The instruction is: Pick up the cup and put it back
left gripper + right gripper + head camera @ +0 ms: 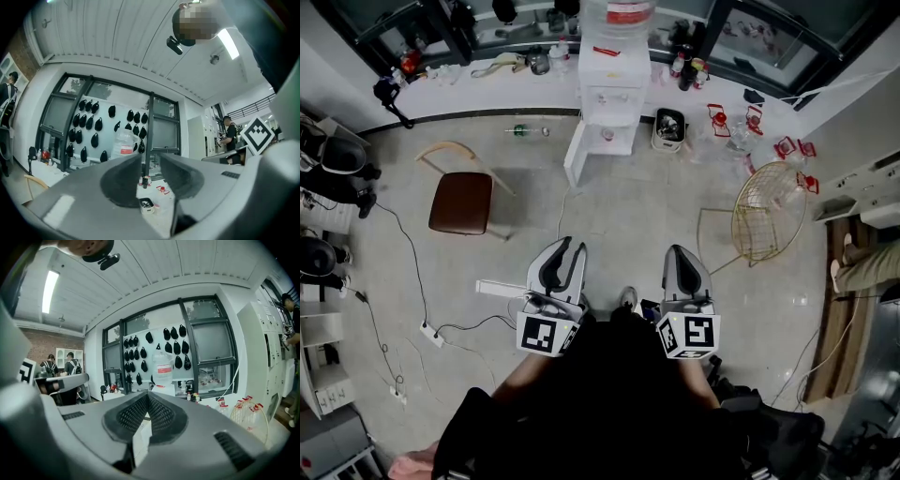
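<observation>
The left gripper [563,249] has its jaws a narrow slit apart, holding nothing. The right gripper [682,253] has its jaws closed tip to tip, empty. Both face the water dispenser [607,89].

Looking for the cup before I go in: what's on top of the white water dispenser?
A large clear water bottle with a red label stands on the dispenser. Its upper end is cut off in the head view.

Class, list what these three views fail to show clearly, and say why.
Cup: head view, too small to pick out around the dispenser or counter.
Bottle: head view, top cut off by the edge.
Dispenser body: left gripper view, hidden behind the jaws of the left gripper.
Person at right: head view, cut off by the edge.
</observation>
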{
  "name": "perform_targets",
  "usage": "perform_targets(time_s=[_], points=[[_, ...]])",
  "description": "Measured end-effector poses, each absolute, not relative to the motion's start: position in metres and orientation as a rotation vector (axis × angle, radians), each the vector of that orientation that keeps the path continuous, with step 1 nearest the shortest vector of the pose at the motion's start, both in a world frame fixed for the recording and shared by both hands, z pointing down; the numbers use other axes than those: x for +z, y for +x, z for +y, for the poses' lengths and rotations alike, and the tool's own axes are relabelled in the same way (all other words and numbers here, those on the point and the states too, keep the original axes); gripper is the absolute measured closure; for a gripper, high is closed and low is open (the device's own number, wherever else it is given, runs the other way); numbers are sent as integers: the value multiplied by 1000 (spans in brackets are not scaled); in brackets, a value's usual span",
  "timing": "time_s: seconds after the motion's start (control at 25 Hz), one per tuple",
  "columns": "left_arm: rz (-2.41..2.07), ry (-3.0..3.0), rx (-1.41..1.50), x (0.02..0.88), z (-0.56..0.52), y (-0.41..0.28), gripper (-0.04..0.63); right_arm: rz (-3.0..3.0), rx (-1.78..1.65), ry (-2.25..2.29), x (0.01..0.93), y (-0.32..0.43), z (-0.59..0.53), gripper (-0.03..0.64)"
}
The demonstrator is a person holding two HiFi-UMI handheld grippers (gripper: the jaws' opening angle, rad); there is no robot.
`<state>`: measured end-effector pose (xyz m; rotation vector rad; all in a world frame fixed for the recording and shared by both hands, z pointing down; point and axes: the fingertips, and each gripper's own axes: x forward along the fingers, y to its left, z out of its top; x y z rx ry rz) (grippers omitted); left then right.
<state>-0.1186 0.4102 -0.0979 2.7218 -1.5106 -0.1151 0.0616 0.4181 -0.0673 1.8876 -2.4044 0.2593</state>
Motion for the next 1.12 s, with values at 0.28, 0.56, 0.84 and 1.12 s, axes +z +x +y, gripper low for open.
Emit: perform_targets(time_s=[0.28, 0.56, 0.84, 1.12], points=[[-1481, 2674, -28, -80, 411, -117, 313, -2405, 267, 1886, -65, 59, 422, 623], [-1471, 2674, -21, -76, 411, -131, 313, -2411, 270, 1907, -66, 48, 420, 623], [-1435, 2674, -2, -67, 406, -157, 313, -2421, 294, 1938, -66, 18, 415, 623], [-1426, 2652, 27, -48, 389, -165, 313, -2391, 286, 1937, -54, 11, 396, 623]])
